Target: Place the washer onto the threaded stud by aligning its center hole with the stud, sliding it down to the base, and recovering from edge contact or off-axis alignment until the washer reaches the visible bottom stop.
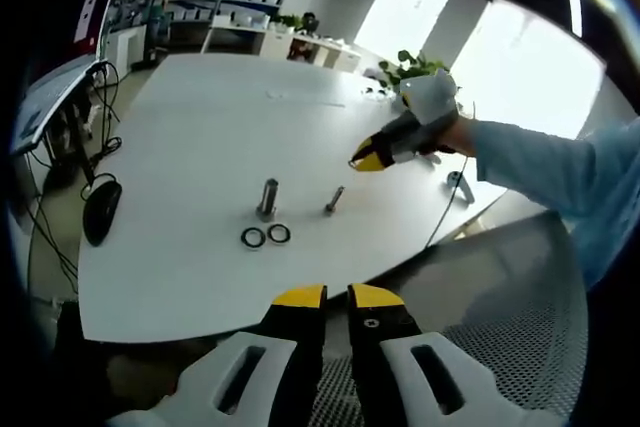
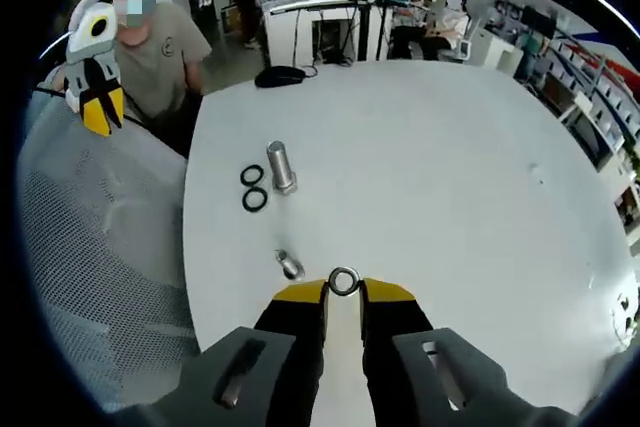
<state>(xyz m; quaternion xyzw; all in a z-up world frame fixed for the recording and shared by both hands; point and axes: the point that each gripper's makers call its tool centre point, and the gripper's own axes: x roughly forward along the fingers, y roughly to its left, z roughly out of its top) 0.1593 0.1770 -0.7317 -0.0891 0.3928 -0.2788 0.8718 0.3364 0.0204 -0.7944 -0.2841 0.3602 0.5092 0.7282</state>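
Pinching the washer at its tips, the right gripper has the upright threaded stud ahead and leftward; the left gripper, jaws nearly closed and empty, sits farther back.

Your two grippers, left gripper and right gripper, have yellow tips on black jaws. The silver washer and grey stud sit over a white table. Two black rings lie beside the stud.

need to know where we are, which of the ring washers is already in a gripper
The silvery washer, pinched between the right gripper tips. The two black rings lie flat on the table beside the large stud.
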